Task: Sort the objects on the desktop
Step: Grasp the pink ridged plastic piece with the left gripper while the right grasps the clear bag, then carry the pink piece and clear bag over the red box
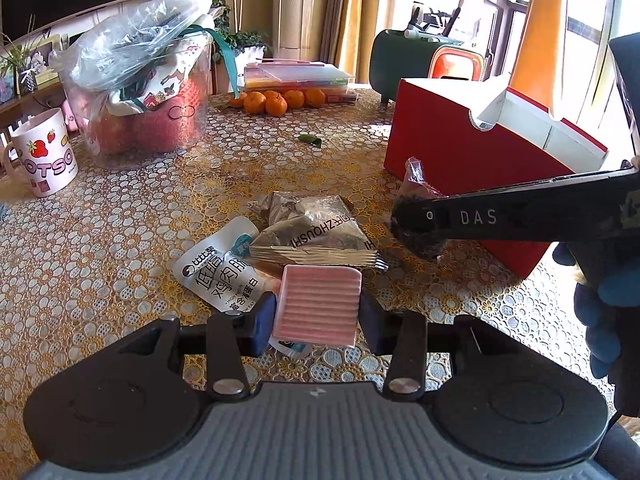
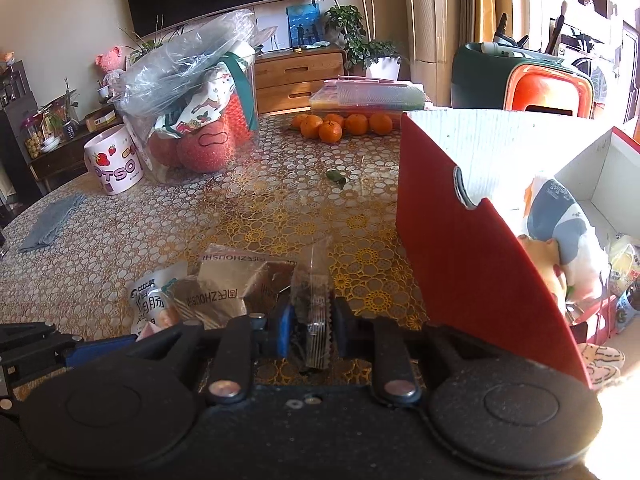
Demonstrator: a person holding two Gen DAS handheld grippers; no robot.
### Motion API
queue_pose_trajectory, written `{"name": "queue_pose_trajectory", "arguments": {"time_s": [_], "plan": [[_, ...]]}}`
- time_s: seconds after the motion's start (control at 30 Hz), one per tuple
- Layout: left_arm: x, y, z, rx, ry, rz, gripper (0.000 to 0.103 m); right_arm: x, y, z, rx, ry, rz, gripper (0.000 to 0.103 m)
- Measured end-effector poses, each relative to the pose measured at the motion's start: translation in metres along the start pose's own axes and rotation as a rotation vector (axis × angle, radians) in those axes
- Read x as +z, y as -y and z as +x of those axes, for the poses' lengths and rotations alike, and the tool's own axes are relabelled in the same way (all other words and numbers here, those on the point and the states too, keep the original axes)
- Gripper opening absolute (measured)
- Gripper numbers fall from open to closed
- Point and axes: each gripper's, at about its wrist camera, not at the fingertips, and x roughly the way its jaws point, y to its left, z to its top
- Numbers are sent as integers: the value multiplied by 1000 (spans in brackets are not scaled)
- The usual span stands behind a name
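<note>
The left gripper held a pink ribbed block between its pads, jaws partly closed on its two side edges; it looked light and stiff, with ridges that should resist slipping, so a grip across the flat sides seemed sound. The right gripper was pinched almost shut on a small clear crinkly packet standing on edge between its fingers; thin, soft and probably slick, it seemed best held at the middle, not by the sealed rim. Just ahead of the left gripper, touching the table, lay a white sausage pouch and beyond it two silvery snack bags, light and crushable. The open red box, already holding other things, stood just to the right of the right gripper and ahead of it.
</note>
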Motion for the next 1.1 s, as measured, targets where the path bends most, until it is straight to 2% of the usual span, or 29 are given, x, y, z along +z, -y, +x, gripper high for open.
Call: {"name": "queue_pose_trajectory", "arguments": {"time_s": [0.6,1.1], "plan": [[-2,28,-47,5,27,-9,43,-18,1,-65,41,24,-39,21],[6,85,-81,4,46,36,43,-36,25,-135,90,77,-58,20]]}}
